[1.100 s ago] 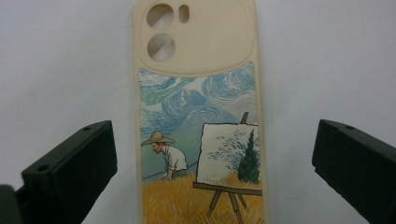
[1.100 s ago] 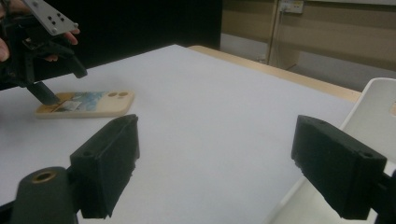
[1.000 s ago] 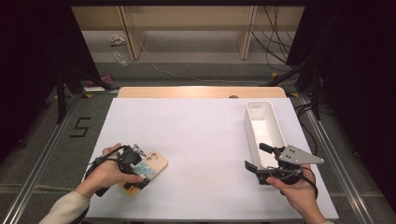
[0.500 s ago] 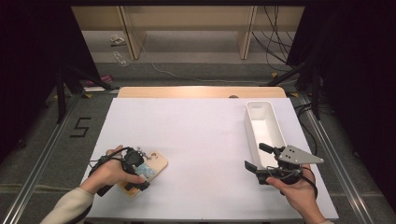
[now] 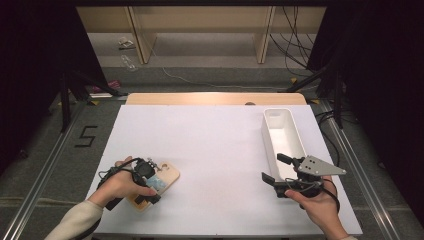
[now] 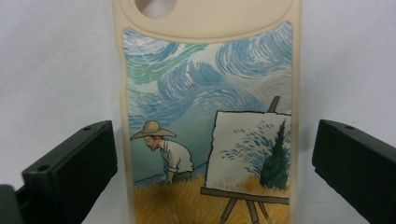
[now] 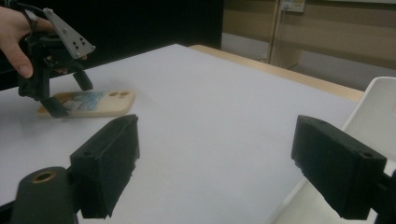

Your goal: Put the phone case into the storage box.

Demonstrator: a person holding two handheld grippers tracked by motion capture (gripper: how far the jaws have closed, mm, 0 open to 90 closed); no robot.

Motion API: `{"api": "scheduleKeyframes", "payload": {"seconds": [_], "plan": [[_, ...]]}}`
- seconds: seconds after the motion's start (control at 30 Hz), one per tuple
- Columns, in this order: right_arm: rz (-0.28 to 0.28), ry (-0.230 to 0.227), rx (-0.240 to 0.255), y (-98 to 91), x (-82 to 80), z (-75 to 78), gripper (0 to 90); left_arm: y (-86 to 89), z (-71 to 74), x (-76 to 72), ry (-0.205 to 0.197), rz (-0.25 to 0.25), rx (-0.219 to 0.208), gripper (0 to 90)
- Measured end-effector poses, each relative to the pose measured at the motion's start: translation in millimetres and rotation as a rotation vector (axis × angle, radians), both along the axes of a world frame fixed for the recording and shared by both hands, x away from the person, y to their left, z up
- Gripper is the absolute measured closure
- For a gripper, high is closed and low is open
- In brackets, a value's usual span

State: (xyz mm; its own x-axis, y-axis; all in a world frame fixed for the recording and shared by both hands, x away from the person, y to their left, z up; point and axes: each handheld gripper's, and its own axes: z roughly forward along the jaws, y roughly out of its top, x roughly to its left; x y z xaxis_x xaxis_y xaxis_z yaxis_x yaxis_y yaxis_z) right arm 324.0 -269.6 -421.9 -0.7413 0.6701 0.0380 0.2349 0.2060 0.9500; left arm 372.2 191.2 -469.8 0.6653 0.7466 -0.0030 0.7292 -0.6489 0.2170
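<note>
A beige phone case with a painted picture of a painter at an easel lies flat on the white table at the lower left. My left gripper points down over it. In the left gripper view the black jaws stand either side of the case, with a gap on both sides, so the left gripper is open. The right gripper view shows the case and the left gripper from afar. My right gripper hovers at the lower right, open, and nothing is between its jaws.
A long white tray stands along the table's right side, just beyond the right gripper, and its rim shows in the right gripper view. A wooden strip borders the table's far edge. Dark floor with rails surrounds the table.
The left hand has shifted only slightly over the phone case. The right hand and its gripper have kept still.
</note>
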Motion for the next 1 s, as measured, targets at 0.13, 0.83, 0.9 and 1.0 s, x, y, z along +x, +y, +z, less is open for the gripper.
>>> {"api": "scheduleKeyframes", "payload": {"seconds": [0.13, 0.83, 0.9, 1.0], "plan": [[0.002, 0.001, -0.002, 0.0, 0.1, -0.2, 16.1, -0.2, -1.2, 1.3, 0.002, -0.001, 0.005, 0.0], [0.002, 0.007, -0.007, 0.4, 0.4, -1.0, 16.1, 2.3, -6.4, 6.7, 0.030, 0.004, 0.009, 1.8], [0.002, 0.007, -0.009, 0.3, 0.4, -1.1, 16.1, 2.3, -6.4, 6.9, 0.032, 0.003, 0.010, 1.8], [0.005, 0.007, -0.009, 0.6, 0.5, -1.3, 16.1, 2.3, -6.7, 7.2, 0.033, 0.003, 0.008, 1.8]]}}
